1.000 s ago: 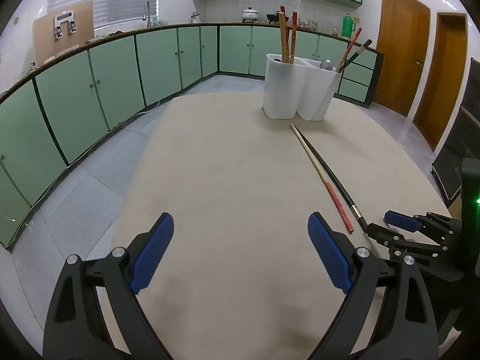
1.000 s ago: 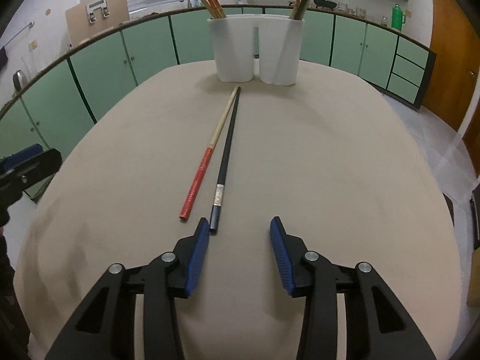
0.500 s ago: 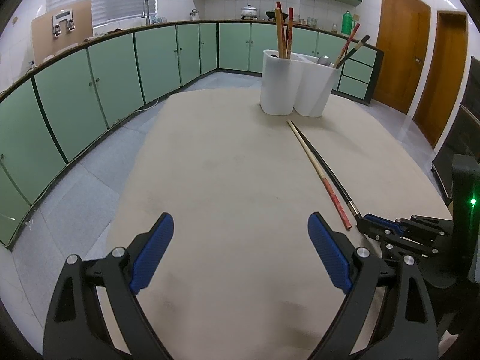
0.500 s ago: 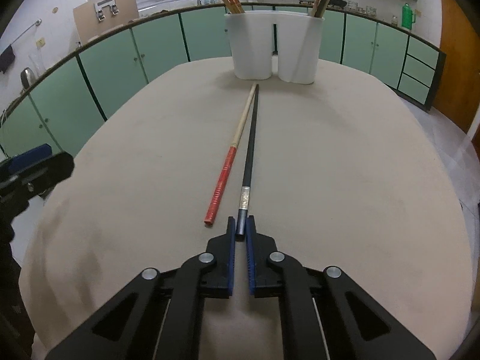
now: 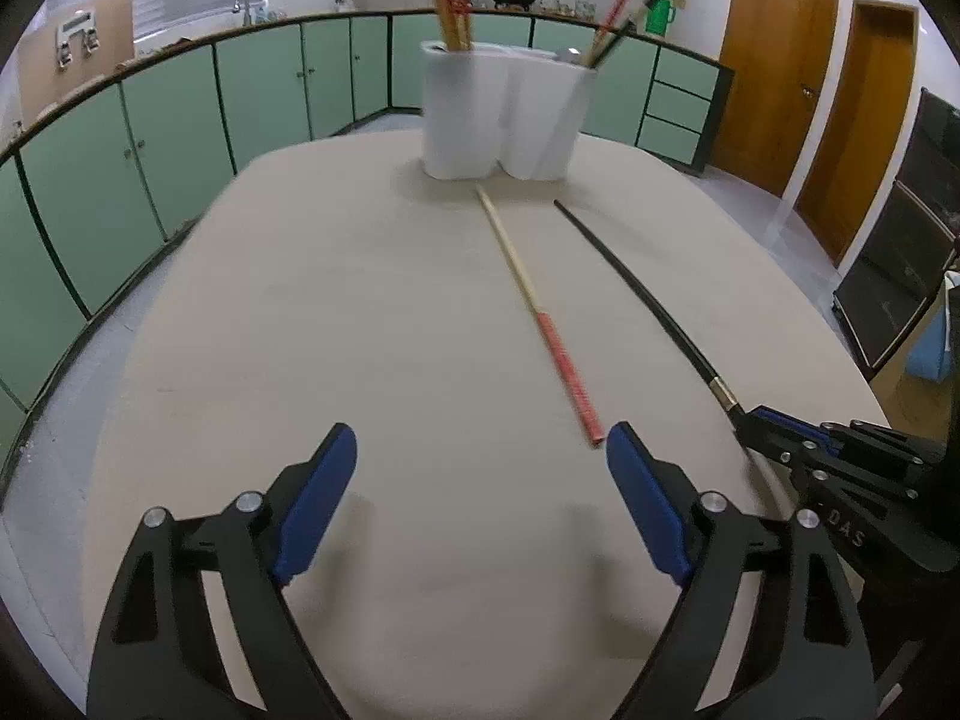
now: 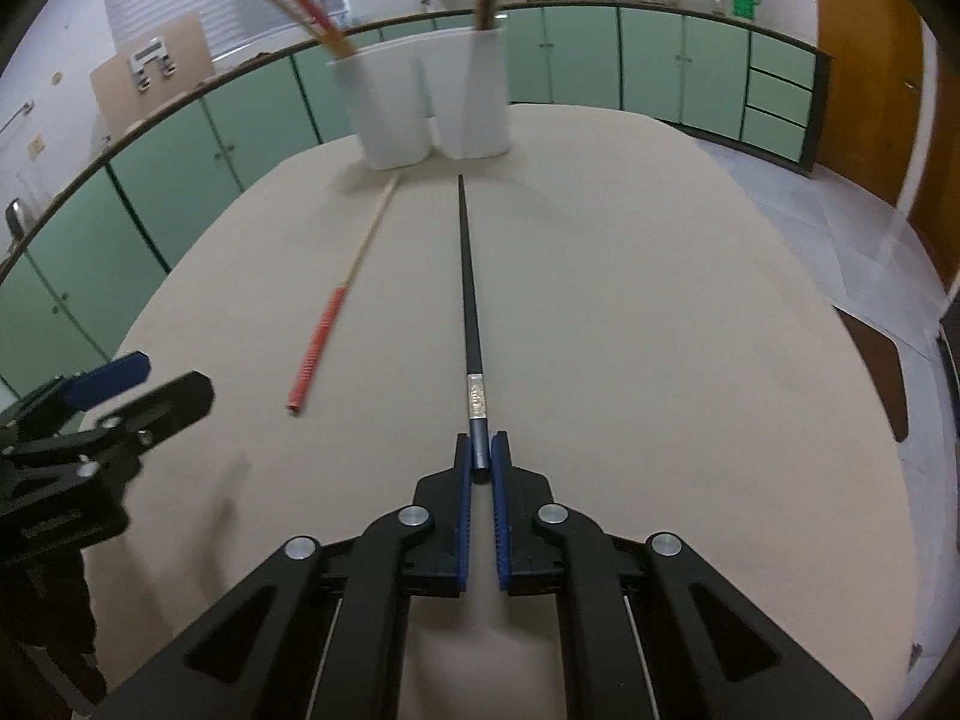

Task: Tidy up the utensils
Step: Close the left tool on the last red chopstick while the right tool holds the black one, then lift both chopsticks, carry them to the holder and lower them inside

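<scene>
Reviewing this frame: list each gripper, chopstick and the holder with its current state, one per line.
right gripper: shut on black chopstick
left gripper: open, holding nothing
black chopstick: gripped at its rear end
red-handled chopstick: lying loose on the table
white utensil holder: upright, chopsticks standing in it

The only legible lettering is "DAS", in pale capitals on the black plastic body of the right gripper [image 5: 774, 429] as seen from the left wrist view. The silver band on the slim black chopstick [image 6: 470, 306] carries markings too small to read.
</scene>
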{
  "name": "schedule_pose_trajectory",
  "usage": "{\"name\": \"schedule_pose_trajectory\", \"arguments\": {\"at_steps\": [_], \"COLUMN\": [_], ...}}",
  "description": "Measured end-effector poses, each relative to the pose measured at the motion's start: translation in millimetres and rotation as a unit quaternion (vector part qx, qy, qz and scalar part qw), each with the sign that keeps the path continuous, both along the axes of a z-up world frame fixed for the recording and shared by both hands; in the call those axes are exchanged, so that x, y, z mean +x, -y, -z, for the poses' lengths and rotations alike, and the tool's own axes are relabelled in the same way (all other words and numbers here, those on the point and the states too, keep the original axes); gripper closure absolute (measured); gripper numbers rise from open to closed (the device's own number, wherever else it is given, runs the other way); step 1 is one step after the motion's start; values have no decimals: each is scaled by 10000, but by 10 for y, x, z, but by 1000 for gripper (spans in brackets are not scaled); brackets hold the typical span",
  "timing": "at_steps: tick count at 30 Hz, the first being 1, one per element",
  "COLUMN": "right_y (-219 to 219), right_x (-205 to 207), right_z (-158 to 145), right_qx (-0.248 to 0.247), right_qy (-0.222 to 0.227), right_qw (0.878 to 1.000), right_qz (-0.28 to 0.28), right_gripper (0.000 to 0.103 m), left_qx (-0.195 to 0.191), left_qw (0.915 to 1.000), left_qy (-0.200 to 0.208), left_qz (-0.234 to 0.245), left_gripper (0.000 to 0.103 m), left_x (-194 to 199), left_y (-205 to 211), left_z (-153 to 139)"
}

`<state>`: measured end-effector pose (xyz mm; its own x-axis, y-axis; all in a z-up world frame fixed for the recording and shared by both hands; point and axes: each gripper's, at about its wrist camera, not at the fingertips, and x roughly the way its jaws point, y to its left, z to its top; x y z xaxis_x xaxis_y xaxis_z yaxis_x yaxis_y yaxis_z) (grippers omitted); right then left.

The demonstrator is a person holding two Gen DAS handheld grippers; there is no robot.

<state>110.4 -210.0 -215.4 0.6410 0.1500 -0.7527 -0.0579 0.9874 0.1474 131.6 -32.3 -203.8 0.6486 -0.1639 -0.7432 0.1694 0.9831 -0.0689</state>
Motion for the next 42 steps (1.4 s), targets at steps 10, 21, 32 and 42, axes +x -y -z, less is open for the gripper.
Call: {"name": "schedule_pose_trajectory", "arguments": {"at_steps": [10, 21, 32, 42], "right_y": [230, 292, 284, 287], "right_x": [-3, -5, -13, -36], "right_z": [-11, -23, -102, -323], "right_qx": [-6, 111, 72, 86], "right_qy": [63, 100, 205, 451], "right_qw": [10000, 9999, 9998, 9989], "right_qz": [62, 42, 25, -11], "right_gripper": [97, 97, 97, 97], "left_qx": [37, 138, 105, 138], "left_qw": [9997, 9995, 9996, 9995], "left_qy": [-242, -266, -180, 296], "left_qz": [17, -138, -194, -51], "left_gripper": [43, 92, 98, 98], "left_x": [162, 196, 129, -46], "left_y": [341, 415, 389, 297], "left_z": [167, 183, 97, -231]}}
